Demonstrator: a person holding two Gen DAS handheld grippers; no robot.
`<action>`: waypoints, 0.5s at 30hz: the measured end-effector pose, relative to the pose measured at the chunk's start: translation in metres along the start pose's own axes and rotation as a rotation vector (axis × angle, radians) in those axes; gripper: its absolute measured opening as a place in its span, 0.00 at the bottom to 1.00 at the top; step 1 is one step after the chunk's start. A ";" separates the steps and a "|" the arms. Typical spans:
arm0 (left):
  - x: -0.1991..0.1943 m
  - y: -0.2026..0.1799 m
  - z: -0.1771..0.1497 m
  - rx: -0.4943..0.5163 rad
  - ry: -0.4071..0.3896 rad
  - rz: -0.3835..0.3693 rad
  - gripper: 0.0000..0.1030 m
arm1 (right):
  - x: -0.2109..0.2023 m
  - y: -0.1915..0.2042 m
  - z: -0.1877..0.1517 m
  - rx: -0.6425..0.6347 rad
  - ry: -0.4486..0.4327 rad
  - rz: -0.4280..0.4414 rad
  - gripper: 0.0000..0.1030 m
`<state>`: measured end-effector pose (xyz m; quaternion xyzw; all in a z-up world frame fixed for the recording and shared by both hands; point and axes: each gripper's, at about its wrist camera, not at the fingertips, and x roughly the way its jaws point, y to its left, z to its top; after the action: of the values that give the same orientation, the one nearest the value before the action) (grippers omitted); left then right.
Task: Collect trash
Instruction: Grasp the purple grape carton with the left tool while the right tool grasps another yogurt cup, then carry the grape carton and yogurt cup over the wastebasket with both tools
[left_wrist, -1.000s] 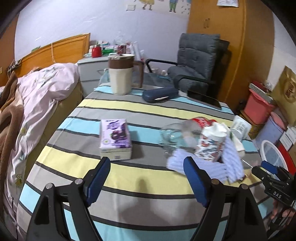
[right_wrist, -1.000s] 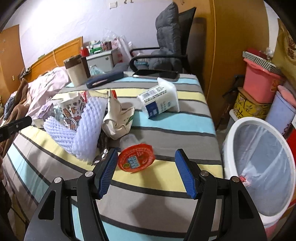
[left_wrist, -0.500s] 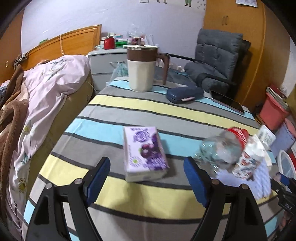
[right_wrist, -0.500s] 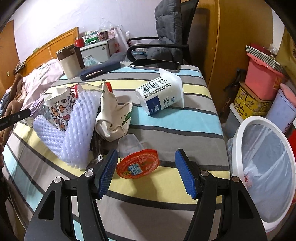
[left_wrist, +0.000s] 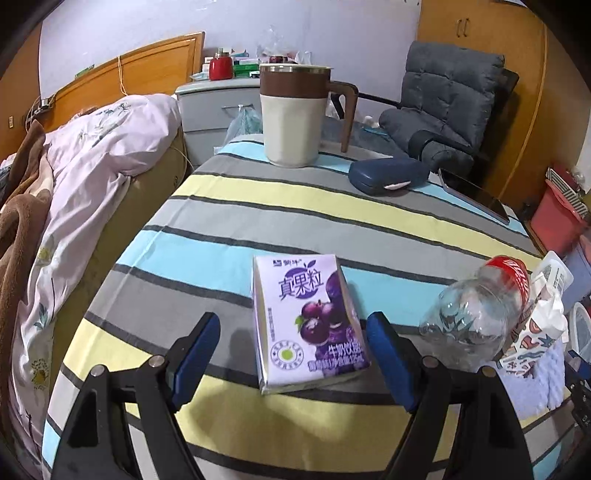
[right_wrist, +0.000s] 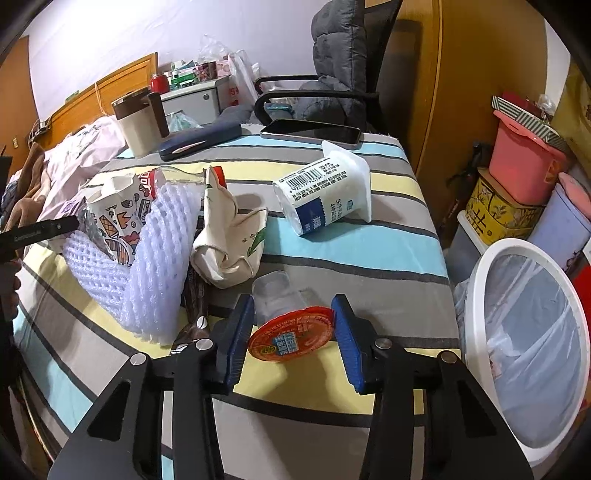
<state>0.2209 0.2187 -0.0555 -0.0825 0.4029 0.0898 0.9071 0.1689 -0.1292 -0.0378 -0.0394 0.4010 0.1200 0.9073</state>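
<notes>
On the striped tablecloth (left_wrist: 295, 206) a purple milk carton (left_wrist: 306, 317) lies flat between the wide-open jaws of my left gripper (left_wrist: 291, 325). Neither blue pad touches it. A clear cup with a red foil lid (right_wrist: 291, 338) lies on its side near the table's front edge. My right gripper (right_wrist: 291, 325) is closing on it, and both pads meet the lid's rim. A white bin (right_wrist: 476, 288) with a clear liner stands on the floor right of the table.
A foam net (right_wrist: 159, 266), patterned paper cup (right_wrist: 118, 210), crumpled paper cup (right_wrist: 229, 243), white yogurt tub (right_wrist: 325, 192) and crushed bottle (left_wrist: 476, 314) crowd the table. A mug (left_wrist: 293, 118), glasses case (left_wrist: 388, 175) and phone (right_wrist: 310, 131) sit at the back; a bed lies left.
The left gripper has slid left from the foam net and bottle to straddle the purple carton. The right gripper's jaws have narrowed from wide open onto the red-lidded cup.
</notes>
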 end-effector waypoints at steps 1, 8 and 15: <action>0.002 -0.001 0.001 0.007 0.001 0.005 0.81 | 0.000 0.001 0.000 -0.001 0.001 -0.001 0.44; 0.005 -0.007 0.002 0.039 0.008 -0.003 0.63 | 0.000 -0.001 0.000 0.006 -0.002 0.000 0.44; 0.003 -0.006 0.003 0.032 -0.001 -0.002 0.57 | 0.000 -0.003 -0.001 0.013 -0.005 0.001 0.44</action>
<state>0.2260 0.2135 -0.0553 -0.0681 0.4040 0.0825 0.9085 0.1688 -0.1318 -0.0379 -0.0331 0.3996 0.1180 0.9085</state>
